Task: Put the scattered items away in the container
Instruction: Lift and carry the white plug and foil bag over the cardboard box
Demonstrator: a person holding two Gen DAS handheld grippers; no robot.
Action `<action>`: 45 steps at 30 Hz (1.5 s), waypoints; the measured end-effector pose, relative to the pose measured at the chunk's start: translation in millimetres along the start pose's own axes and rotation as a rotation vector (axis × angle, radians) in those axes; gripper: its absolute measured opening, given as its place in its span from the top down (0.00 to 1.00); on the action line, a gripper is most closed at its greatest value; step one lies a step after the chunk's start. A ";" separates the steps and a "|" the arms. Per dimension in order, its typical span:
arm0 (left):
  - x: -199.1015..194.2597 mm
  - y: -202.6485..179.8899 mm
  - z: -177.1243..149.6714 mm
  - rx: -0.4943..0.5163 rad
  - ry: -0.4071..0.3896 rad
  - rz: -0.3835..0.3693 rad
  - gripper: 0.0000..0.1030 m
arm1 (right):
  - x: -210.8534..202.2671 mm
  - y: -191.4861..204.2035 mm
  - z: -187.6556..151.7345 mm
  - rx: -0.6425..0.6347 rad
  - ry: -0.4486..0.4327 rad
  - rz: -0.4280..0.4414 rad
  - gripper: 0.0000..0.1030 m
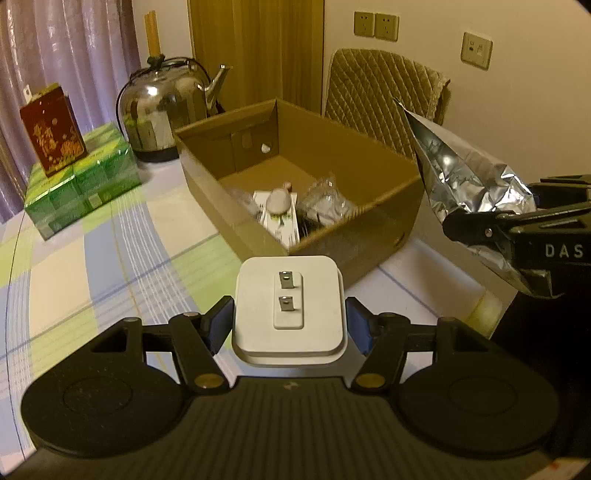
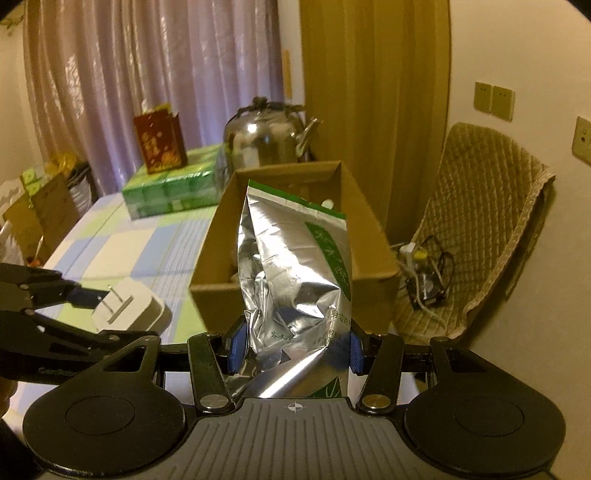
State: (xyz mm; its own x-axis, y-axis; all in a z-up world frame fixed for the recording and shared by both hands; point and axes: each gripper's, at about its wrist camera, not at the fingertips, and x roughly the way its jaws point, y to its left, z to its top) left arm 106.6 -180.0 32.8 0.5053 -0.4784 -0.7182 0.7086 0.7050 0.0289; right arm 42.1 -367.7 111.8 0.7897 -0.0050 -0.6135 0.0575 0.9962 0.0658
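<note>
Left wrist view: table [image 1: 110,236] w/ a checked cloth in pale blue, green, cream and white stripes. Room behind has mauve curtains [image 1: 66,48], a wood door [image 1: 255,48], cream wall w/ two wall sockets [image 1: 376,26] plus a switch plate [image 1: 476,50]. Quilted tan chair [image 1: 384,96] sits just behind the cardboard box [image 1: 369,206]. Steel kettle [image 1: 166,107] stands at the box's far-left corner, touching or nearly so. Left of it a stack of green packs [image 1: 81,181] w/ a dark red carton [image 1: 51,129] on top; gold characters on the carton, too blurred to read.

Box is open-topped, already holding a white-ish rounded item [image 1: 277,201] on a flat white pack, and a crinkled clear bag [image 1: 325,201].

Left gripper [image 1: 290,325] pinches a white plug adapter [image 1: 290,306] between blue pads, two metal prongs facing up, held above the cloth just short of the box's near wall.

Right gripper [image 2: 293,349] clamps a silver foil pouch [image 2: 291,280] upright by its lower part, in front of the box's near edge; its top overlaps the box opening in right wrist view. Pouch has a green band w/ white characters and small print lower down, not legible. "DAS" shows on the right gripper's body in left wrist view.

Cables and a power strip [image 2: 424,273] lie on the chair seat. Far left, a brown paper bag [image 2: 44,218] stands beside the table.
</note>
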 end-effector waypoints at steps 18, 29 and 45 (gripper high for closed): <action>45.1 20.5 84.4 -0.033 -0.038 -0.006 0.42 | 71.9 -41.1 73.8 0.019 -0.003 0.037 0.52; 86.9 25.2 102.3 0.013 -0.003 -0.029 0.42 | 122.4 -56.7 92.3 0.032 0.035 0.051 0.52; 137.2 17.0 102.0 0.226 0.066 -0.105 0.42 | 151.9 -60.6 95.5 0.000 0.069 0.046 0.52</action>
State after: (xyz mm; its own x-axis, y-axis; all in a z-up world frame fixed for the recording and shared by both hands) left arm 238.2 -287.0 5.7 0.3949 -0.5028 -0.7689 0.8516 0.5144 0.1010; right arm 217.0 -437.2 89.8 0.7472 0.0463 -0.6630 0.0225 0.9952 0.0949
